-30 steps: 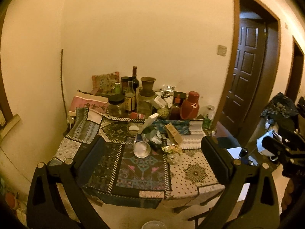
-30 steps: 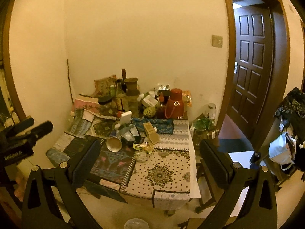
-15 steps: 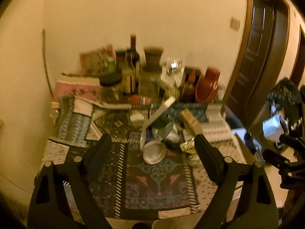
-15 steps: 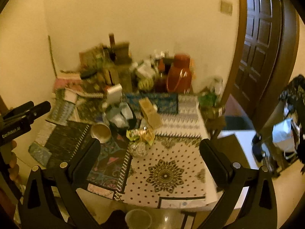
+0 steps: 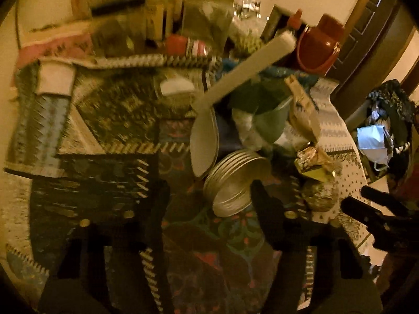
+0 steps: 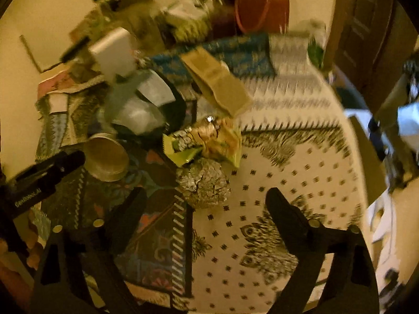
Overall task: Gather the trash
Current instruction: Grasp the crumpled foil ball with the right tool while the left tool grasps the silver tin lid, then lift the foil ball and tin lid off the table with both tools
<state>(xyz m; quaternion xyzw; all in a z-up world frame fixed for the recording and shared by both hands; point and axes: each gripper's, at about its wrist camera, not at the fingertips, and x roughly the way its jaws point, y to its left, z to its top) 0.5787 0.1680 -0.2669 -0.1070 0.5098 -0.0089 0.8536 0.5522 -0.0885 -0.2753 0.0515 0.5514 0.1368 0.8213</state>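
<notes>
Plainly both claws gape, holding nothing; the right gripper [image 6: 203, 197] should straddle the crumpled foil ball [image 6: 204, 184] squarely. Left gripper [image 5: 209, 192] can take the round metal lid [image 5: 235, 180]; pinch its rim, avoiding the patterned tablecloth [image 6: 288, 183].

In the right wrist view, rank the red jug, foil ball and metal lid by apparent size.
1. Red jug, though partly cut off at the top.
2. and 3. Foil ball and metal lid look about alike, so I won't rank them.

White lettering "GenRobot.AI" stood on the side of the black left gripper [image 6: 44, 180] seen at the edge of the right wrist view, labels on the bottles [image 5: 157, 13] and wrappers [image 6: 207, 141] were too blurred to read
</notes>
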